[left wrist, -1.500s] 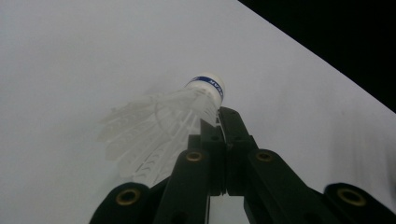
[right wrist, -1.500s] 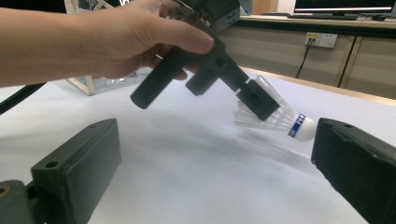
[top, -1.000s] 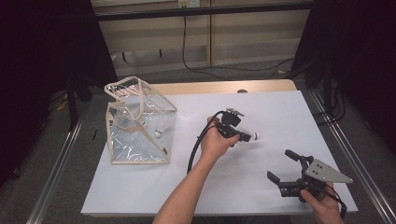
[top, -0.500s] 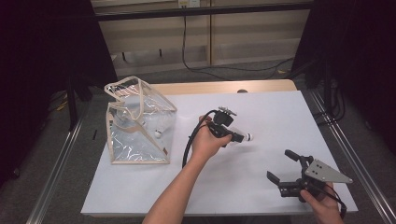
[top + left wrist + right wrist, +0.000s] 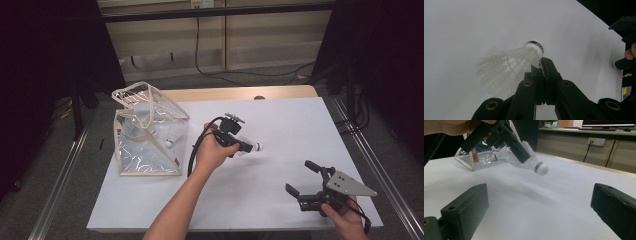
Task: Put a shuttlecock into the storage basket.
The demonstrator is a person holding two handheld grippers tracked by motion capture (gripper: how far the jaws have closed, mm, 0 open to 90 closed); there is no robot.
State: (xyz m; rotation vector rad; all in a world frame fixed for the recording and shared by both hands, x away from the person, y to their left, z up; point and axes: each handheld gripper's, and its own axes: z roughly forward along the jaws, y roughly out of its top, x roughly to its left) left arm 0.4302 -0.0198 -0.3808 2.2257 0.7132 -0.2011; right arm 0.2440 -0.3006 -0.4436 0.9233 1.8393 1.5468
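A white shuttlecock (image 5: 253,147) with a blue-banded cork hangs above the white table (image 5: 280,120), cork end pointing right. My left gripper (image 5: 246,147) is shut on its feather skirt. In the left gripper view the jaws (image 5: 541,64) meet against the feathers of the shuttlecock (image 5: 521,58). The right gripper view shows this shuttlecock (image 5: 535,164) clear of the surface, in the left gripper (image 5: 517,148). My right gripper (image 5: 302,178) rests at the table's near right corner, open with nothing between its jaws (image 5: 539,210).
A clear plastic bag with beige trim (image 5: 145,132) stands at the table's left, and another shuttlecock (image 5: 170,142) lies inside it. The bag (image 5: 477,157) sits behind the raised shuttlecock in the right gripper view. Metal rails run along both table sides.
My left hand has carried the shuttlecock a little up and to the left, toward the bag. The right gripper has stayed put.
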